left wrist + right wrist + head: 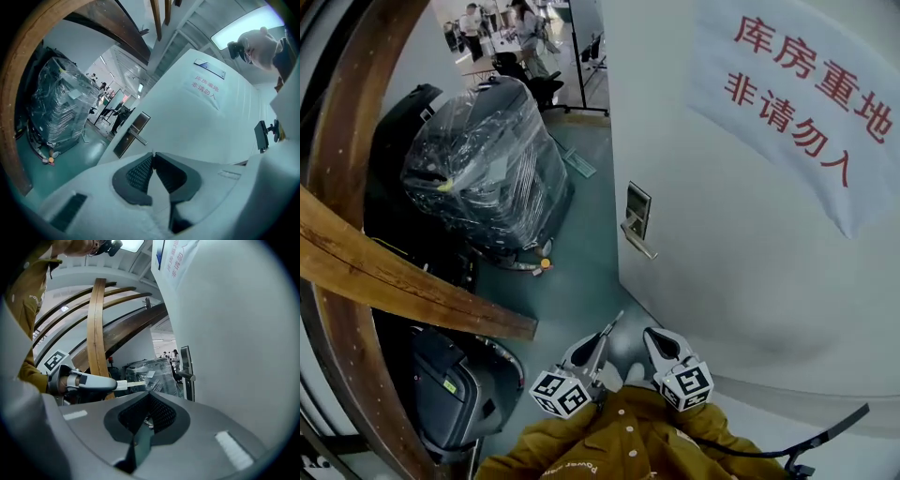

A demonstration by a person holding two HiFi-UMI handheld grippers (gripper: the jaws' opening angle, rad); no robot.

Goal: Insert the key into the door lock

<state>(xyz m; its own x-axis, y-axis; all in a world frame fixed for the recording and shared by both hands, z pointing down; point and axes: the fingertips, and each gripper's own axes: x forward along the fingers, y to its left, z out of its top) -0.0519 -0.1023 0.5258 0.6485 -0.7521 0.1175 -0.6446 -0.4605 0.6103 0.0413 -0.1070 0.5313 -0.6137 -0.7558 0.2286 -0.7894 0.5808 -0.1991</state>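
The door lock (637,210) was a dark, upright metal plate set close to the edge of the door (741,281). A silver lever handle (639,241) stuck out from the plate's lower part and lay roughly level along the door. The key (613,324) was a thin, pale sliver pinched at the tip of the closed left tongs (602,341). It pointed toward the door but was well apart from it, below the plate. Its finer shape was too small to tell.
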